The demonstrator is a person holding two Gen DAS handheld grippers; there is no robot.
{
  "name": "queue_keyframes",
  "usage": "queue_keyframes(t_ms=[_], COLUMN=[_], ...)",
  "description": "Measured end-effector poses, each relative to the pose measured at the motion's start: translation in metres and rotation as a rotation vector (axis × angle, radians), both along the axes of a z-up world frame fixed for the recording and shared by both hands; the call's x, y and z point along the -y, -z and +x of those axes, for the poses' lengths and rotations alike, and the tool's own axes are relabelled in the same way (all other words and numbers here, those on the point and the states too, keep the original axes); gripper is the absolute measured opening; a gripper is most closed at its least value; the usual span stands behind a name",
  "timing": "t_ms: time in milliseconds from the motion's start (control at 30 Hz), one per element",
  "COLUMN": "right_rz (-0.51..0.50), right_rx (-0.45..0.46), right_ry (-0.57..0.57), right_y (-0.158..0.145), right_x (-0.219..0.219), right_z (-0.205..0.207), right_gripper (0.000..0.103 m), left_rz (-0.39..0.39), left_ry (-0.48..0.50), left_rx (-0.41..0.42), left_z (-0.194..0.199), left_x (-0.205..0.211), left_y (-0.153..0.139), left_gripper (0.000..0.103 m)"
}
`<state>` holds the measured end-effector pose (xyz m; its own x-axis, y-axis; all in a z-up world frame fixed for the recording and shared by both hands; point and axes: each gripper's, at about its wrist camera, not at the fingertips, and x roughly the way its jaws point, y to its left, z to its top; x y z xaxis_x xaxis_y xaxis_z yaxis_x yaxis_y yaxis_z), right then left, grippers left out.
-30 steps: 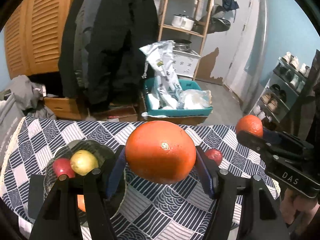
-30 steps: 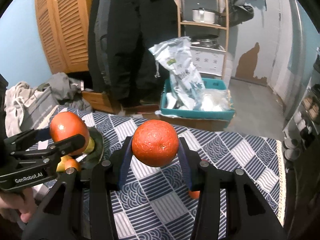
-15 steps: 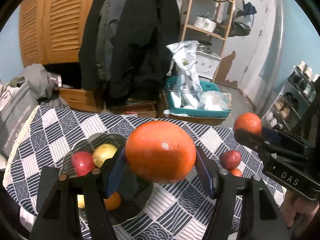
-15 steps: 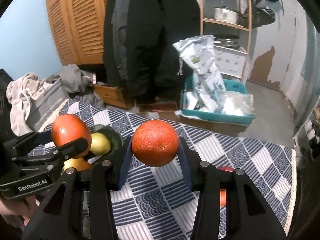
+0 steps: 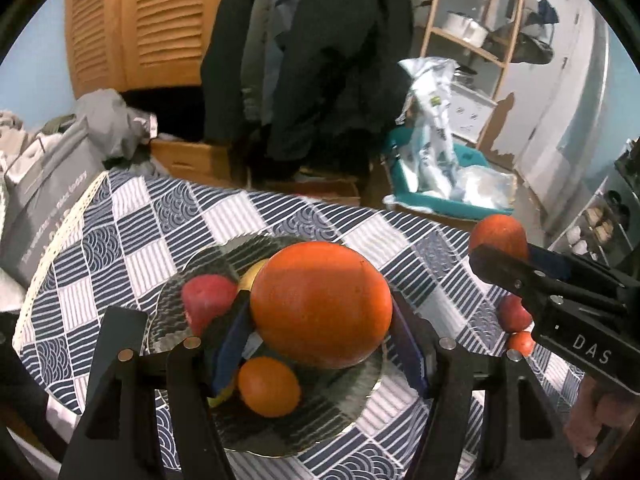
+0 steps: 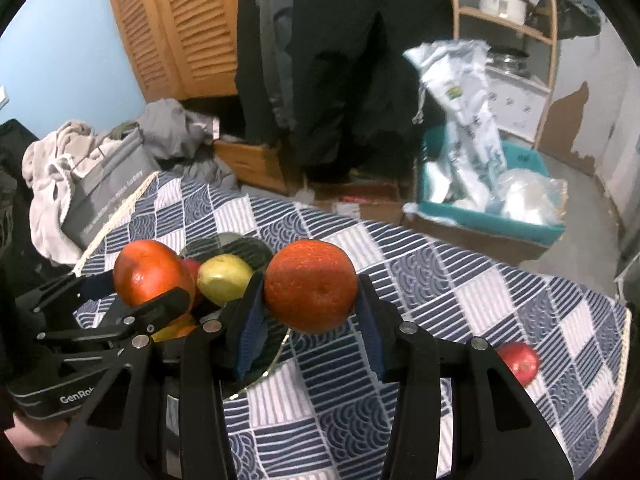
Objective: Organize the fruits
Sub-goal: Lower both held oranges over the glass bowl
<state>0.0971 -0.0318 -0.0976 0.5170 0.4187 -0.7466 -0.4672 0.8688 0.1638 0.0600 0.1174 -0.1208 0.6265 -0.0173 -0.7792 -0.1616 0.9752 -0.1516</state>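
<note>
The left gripper (image 5: 322, 322) clamps a big orange (image 5: 321, 304) between its fingers (image 5: 230, 344), over a dark plate (image 5: 352, 400) on the counter (image 5: 132, 232).

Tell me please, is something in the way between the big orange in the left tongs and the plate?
Nothing visible blocks it. The big orange hangs over the plate, whose right part is bare; a red fruit and a small orange lie leftward.
</note>
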Motion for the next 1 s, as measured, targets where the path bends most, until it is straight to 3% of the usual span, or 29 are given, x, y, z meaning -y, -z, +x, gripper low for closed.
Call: queue_keyframes(t_ms=[500, 1000], right_rz=[-0.015, -0.003], right_rx=[-0.177, -0.245], right_ry=[-0.081, -0.111], right_y=[0.064, 0.083], right_x=[-0.036, -0.047], right_z=[0.017, 0.021], right_gripper=[0.044, 0.044], left_rz=[-0.031, -0.084], left_ry=[-0.043, -0.052], left_rx=[-0.148, -0.179], left_z=[0.01, 0.007], left_x=[-0.023, -0.032], left_y=[0.057, 0.069], left_gripper=[0.068, 0.069])
